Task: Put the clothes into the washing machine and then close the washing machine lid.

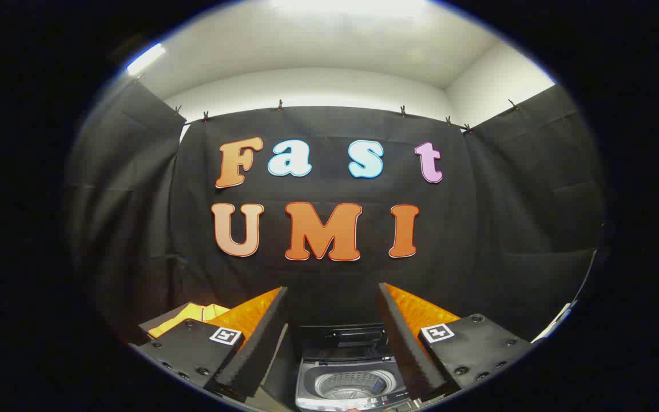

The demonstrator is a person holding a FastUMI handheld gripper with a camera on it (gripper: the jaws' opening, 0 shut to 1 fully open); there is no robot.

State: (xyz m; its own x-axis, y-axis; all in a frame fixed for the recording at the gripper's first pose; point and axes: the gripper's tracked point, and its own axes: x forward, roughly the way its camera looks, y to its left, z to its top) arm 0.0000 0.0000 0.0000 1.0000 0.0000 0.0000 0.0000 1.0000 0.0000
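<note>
My gripper (334, 320) is open, its two fingers spread wide with nothing between them. Below and just ahead, between the fingers, stands a small grey top-loading washing machine (352, 392). Its lid (342, 335) is raised at the back and the perforated drum (353, 382) lies open to view. To the left, beyond my left finger, a yellow piece of clothing (187, 316) lies flat on a dark surface. The gripper is held high, well above both.
The black cloth wall (507, 229) of the booth closes off the back and both sides, close behind the machine. A pale edge (555, 321) shows low at the far right.
</note>
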